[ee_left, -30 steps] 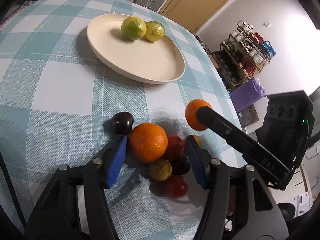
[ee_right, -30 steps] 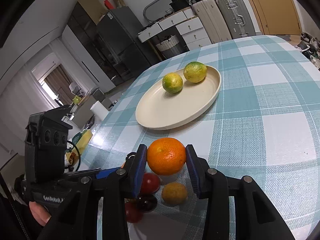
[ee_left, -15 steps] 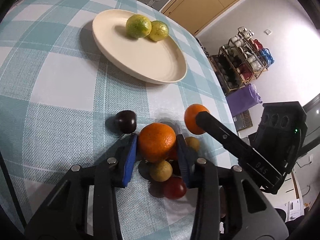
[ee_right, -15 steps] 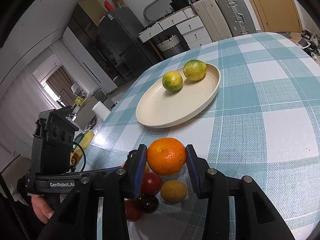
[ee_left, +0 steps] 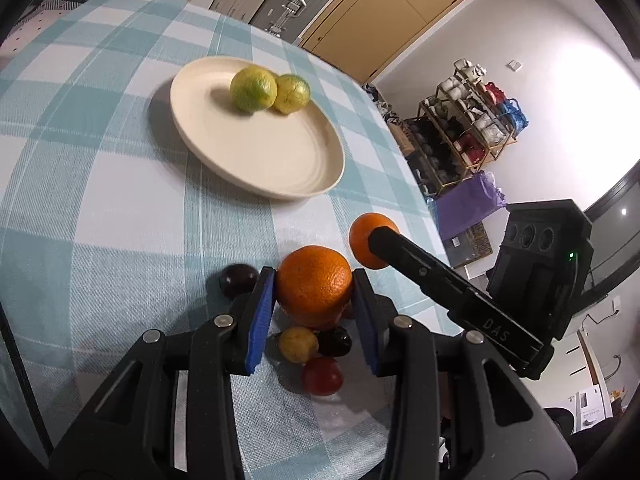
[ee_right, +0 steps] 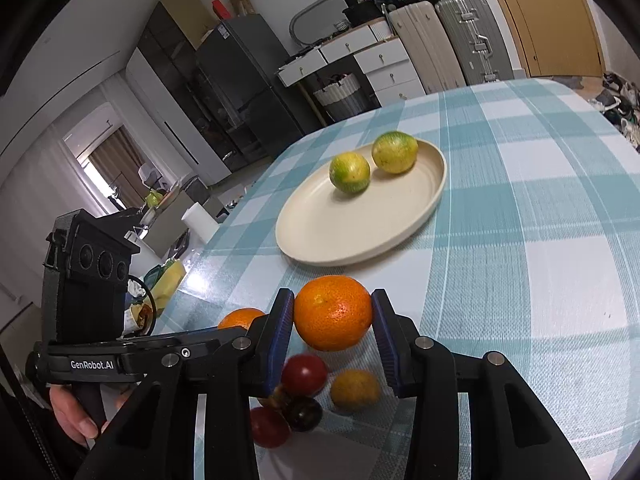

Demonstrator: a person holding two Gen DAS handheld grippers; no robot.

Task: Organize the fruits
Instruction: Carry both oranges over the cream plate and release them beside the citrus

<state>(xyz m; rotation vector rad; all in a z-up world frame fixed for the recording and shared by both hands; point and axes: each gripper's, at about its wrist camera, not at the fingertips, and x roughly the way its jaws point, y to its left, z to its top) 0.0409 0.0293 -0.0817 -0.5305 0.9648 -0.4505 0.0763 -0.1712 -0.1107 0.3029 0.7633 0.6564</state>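
While both pairs of blue-padded fingers are closed on fruit, each gripper pinches an orange of its own. Left wrist view: the left gripper (ee_left: pixel 313 298) clamps a large orange (ee_left: pixel 314 283) between its pads (ee_left: pixel 261 322), the fruit touching both and sitting at the fingertips. Below and behind that orange, between the fingers, lie a small yellow fruit (ee_left: pixel 298 344), a dark plum (ee_left: pixel 336 341) and a red plum (ee_left: pixel 322 376); another dark plum (ee_left: pixel 238 279) lies just outside the left finger. Beyond the right fingertip, the black finger of the right gripper (ee_left: pixel 370 246) reaches in with a second orange (ee_left: pixel 366 236) at its tip. Ahead of the fingertips, well apart, a cream plate (ee_left: pixel 280 168) rests on the checked tablecloth (ee_left: pixel 100 200) and carries two green-yellow citrus fruits (ee_left: pixel 253 90), touching each other near its far rim. Right wrist view: the right gripper (ee_right: pixel 333 316) squeezes the second orange (ee_right: pixel 333 312) between its pads, raised above a red plum (ee_right: pixel 304 374), a yellow fruit (ee_right: pixel 355 390) and two darker fruits under the fingers. Outside its left finger, the large orange (ee_right: pixel 240 318) shows partly behind the left gripper's black body (ee_right: pixel 120 356). The plate (ee_right: pixel 320 236) lies ahead of the fingertips, with both citrus fruits (ee_right: pixel 349 172) on it.
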